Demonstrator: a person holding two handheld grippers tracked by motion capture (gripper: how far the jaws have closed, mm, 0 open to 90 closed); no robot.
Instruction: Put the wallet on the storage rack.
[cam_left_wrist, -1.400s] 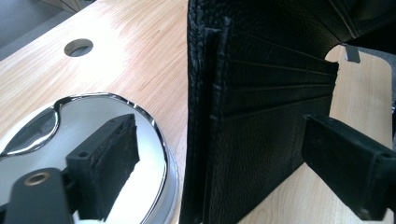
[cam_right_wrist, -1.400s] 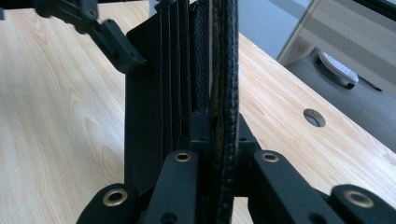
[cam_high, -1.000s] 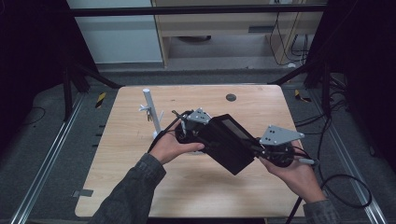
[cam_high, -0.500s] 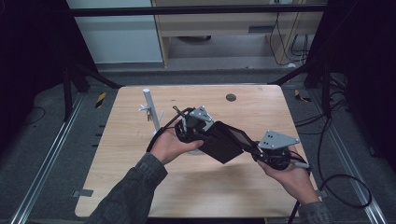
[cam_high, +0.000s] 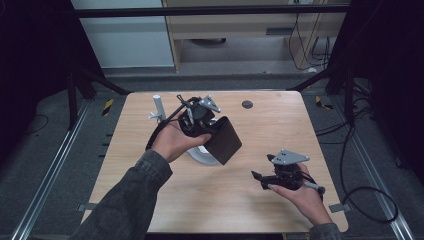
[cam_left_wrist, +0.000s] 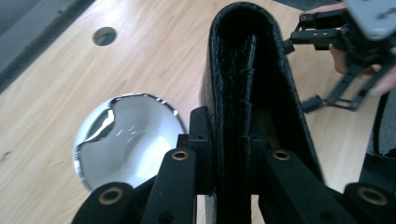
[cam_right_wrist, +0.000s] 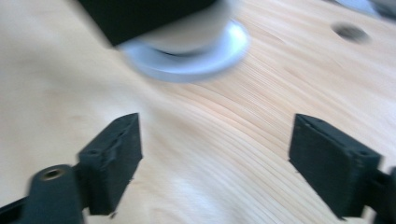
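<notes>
Nearest to us in the high view, our right claw (cam_high: 260, 178) hovers low over the pale wood-grain table (cam_high: 280, 125), its jaws spread wide with nothing between them; in the right gripper view we see the two blocky black pads standing far apart above bare planks. A grey three-cornered plate caps this claw.

Farther in, our left claw (cam_high: 212, 131) is clamped on a black leather wallet (cam_high: 225, 141), lifted off the table and tilted. In the left gripper view the wallet (cam_left_wrist: 243, 88) is seen edge-on: a folded, pebbled-grain leather body with a rounded spine at its far end and stitched inner layers, pinched tight between the jaws.

Just under and beside the wallet sits a white bowl (cam_high: 202, 156), round and smooth, with a glossy rim; in the left gripper view it (cam_left_wrist: 128, 137) shows a glassy sheen, and in the right gripper view it (cam_right_wrist: 187, 56) is blurred, partly covered by the dark wallet corner.

Beyond these stands a slim white upright post (cam_high: 157, 107) near the table's far left edge, and a small round dark hole (cam_high: 247, 104) is set into the wood near the far edge.
</notes>
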